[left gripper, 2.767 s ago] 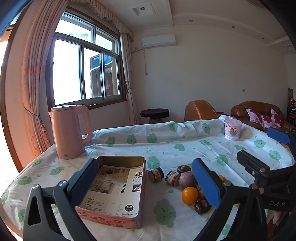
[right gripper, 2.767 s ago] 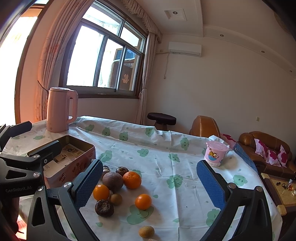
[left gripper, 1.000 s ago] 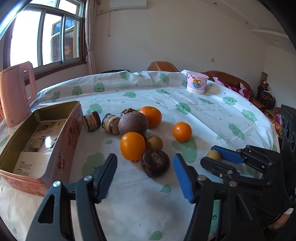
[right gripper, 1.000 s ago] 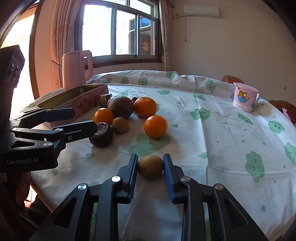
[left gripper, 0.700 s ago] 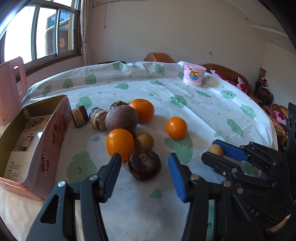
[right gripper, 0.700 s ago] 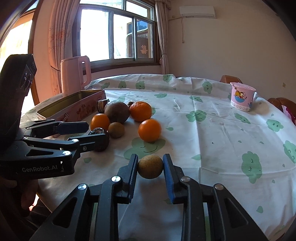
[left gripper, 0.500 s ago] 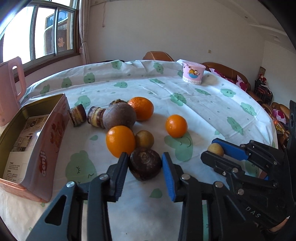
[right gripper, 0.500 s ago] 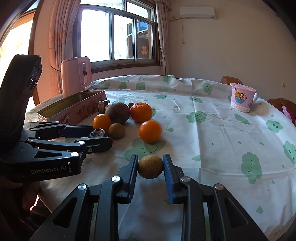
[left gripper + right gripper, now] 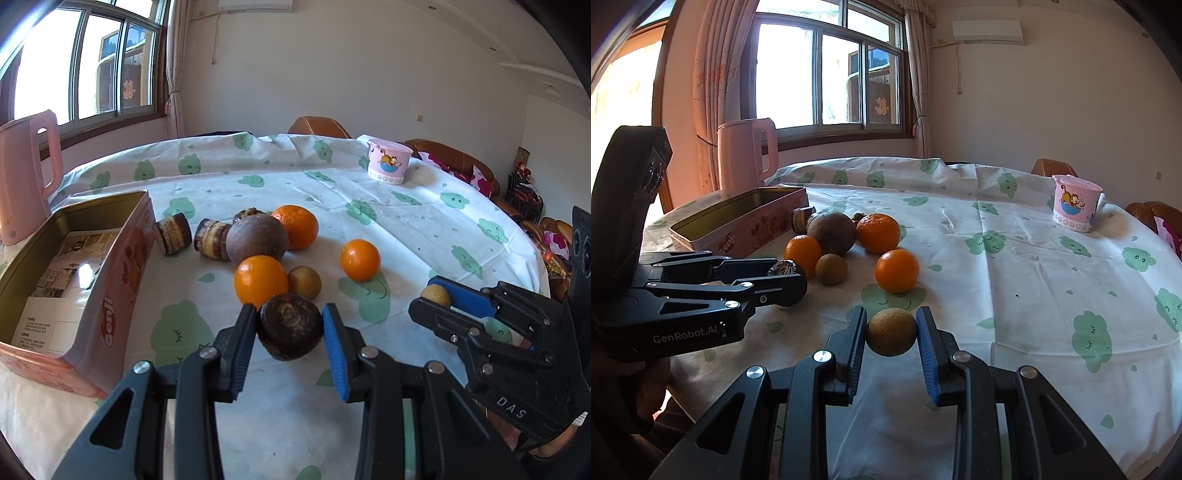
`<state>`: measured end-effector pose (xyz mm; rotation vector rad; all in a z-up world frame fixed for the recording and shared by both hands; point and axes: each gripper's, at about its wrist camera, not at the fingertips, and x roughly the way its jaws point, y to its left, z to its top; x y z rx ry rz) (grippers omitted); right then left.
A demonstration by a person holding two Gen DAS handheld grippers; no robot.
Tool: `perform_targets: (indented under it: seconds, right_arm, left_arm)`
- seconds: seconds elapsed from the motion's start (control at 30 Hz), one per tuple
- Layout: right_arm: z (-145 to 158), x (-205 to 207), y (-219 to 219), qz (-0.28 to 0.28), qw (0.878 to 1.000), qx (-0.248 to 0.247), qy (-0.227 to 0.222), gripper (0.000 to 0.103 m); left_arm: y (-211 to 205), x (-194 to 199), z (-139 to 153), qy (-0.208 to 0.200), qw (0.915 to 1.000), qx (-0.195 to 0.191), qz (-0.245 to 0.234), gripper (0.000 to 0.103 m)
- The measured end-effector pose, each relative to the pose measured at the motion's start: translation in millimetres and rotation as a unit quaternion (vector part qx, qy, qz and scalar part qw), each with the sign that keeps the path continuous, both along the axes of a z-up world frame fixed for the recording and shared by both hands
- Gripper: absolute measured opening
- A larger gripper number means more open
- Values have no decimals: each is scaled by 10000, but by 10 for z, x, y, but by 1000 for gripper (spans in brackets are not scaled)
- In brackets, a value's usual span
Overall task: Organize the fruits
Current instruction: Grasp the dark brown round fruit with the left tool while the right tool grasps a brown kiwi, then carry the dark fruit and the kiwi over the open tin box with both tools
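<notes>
Item: left gripper (image 9: 289, 326). Jaws pinch the dark brown fruit (image 9: 290, 325) on both flanks, having just closed onto it; the fruit sits near the table's front edge, touching or just beside the front orange (image 9: 260, 280). Pose: pitched downward toward the cloth, level across, aimed at the far edge of the table (image 9: 424, 218).

Item: right gripper (image 9: 891, 332). Jaws clamp the small tan fruit (image 9: 891, 331), nearer the table's front edge than any other fruit, apart from the cluster. Pose: pitched downward, square to the table; in the left wrist view it stands just beside the left gripper, toward the right edge.

Item: tin box (image 9: 122, 236). Open, holding only a printed card, at the table's left edge; no fruit in it yet.

Risks, as judged:
- Round, hard fruit may squirt from the flat pads if lifted abruptly.
- Lifting the dark brown fruit may nudge the front orange and the small brown fruit (image 9: 304, 282) and set them rolling.
- Both grippers heading for the box together may collide.
</notes>
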<state>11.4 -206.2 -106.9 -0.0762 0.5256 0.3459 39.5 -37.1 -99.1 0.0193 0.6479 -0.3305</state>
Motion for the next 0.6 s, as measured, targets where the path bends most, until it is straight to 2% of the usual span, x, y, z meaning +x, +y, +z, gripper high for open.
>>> perform_targets:
  seconds: [0.6]
  right_arm:
    - [160,-70,119,199,9989,38,-432,29]
  left_arm:
    - [208,-137,218,-669,9968,42,432,38]
